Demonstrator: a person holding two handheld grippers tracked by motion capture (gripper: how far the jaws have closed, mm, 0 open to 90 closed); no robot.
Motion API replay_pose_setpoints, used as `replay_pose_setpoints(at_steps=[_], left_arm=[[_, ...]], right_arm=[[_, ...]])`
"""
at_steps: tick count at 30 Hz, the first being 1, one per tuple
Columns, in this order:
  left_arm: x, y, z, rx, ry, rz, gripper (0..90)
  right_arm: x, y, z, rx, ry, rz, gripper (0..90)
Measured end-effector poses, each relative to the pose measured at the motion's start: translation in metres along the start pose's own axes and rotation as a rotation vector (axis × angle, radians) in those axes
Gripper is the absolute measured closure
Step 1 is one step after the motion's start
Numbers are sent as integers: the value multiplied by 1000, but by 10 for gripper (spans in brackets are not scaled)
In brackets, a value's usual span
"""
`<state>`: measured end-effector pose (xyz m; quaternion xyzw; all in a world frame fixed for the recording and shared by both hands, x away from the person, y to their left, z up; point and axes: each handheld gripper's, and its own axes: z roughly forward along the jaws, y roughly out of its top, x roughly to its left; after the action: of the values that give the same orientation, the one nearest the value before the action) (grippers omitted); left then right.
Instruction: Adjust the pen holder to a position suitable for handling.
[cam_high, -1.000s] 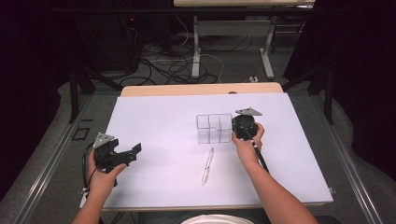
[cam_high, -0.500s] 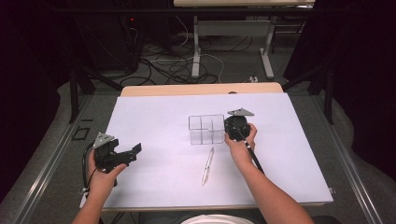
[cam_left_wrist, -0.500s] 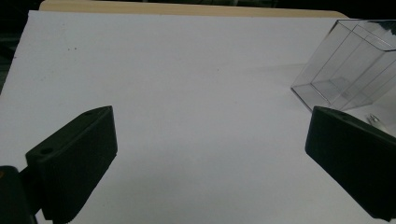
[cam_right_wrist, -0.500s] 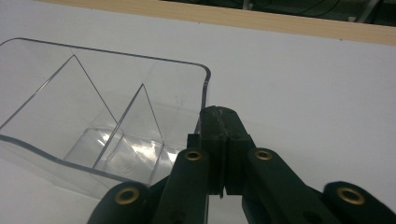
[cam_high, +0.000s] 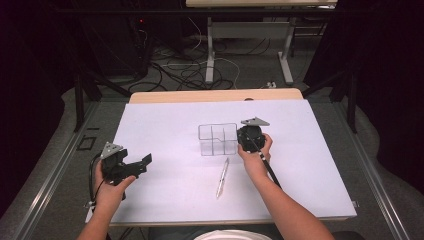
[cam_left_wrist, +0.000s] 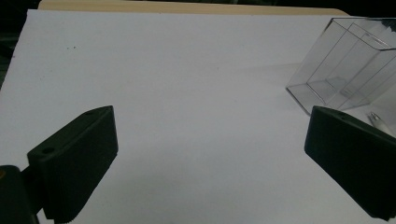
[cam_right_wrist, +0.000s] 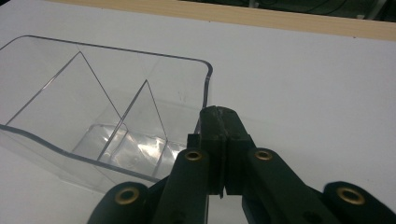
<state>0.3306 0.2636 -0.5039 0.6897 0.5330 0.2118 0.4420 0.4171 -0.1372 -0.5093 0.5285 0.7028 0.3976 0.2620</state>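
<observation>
The right claw (cam_right_wrist: 219, 140), clamped on the right wall of the clear plastic divided organiser box (cam_high: 217, 139), is positioning it on the white-covered desk (cam_high: 165, 120); next, the idle, wide-open left claw (cam_high: 142, 162) or the freed right one should fetch the silver pen (cam_high: 222, 177).

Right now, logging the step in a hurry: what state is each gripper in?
Left gripper: open, holding nothing.
Right gripper: fingers shut on the wall of the clear organizer.

Legible text, labels, brands, numbers, signs: none. Clear divided box (cam_high: 217, 139), pen (cam_high: 222, 177), white table sheet (cam_high: 165, 125) and both grippers carry no readable marking in the high view or the gripper views.
</observation>
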Motion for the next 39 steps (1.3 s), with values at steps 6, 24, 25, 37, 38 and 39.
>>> replay_pose_setpoints(at_steps=[6,24,25,37,38,39], left_arm=[[0,0,1,-1,-2,0,27],[1,-2,0,7,8,-10,39],[1,-2,0,7,8,-10,39],[0,-4,2,22,10,-23,53],[0,-4,3,28,9,-24,53],[0,-5,3,27,7,-28,53]], right_arm=[[2,0,-1,9,20,5,869],[-15,7,-16,18,81,-18,595],[-16,8,-18,14,82,-23,573],[-35,5,-48,-3,227,-43,292],[-37,3,-50,1,227,-59,278],[-37,3,-50,1,227,-59,278]])
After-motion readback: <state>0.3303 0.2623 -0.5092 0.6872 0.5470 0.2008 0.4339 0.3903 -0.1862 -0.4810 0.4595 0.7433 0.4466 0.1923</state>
